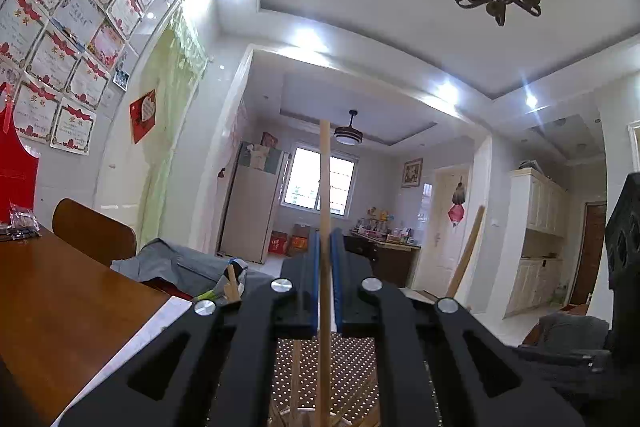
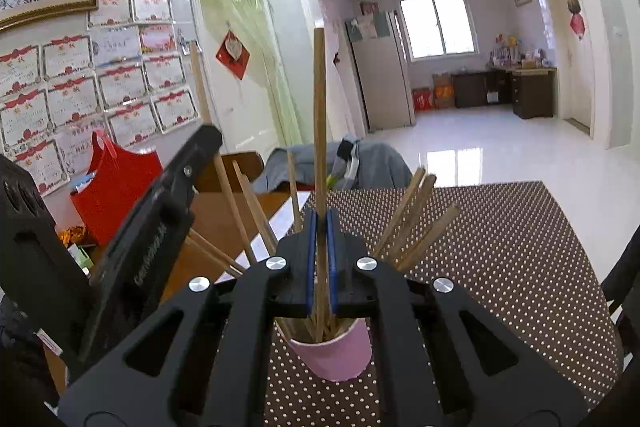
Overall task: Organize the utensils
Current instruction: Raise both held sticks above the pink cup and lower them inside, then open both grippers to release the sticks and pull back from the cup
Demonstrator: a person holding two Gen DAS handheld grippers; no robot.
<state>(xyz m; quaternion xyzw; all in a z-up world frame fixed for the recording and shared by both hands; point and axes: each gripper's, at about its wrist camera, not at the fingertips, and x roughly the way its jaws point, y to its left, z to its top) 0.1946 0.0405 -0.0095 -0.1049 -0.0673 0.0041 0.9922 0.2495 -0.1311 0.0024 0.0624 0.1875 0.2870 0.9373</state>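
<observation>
Left tool (image 1: 326, 239) clamped on one upright chopstick (image 1: 325, 187); right tool (image 2: 320, 223) clamped on another chopstick (image 2: 319, 115), standing in the pink cup (image 2: 336, 355) just below its fingers, among further chopsticks.

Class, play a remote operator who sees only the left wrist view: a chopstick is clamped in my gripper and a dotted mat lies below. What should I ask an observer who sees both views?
Operator: What stands under my fingers?
Observer: A pink cup on the dotted mat, with several chopsticks in it.
Operator: What is the right gripper doing?
Observer: The right gripper is shut on one chopstick above the cup.
Operator: Where is my left gripper?
Observer: Beside the cup, clamping a chopstick.
</observation>
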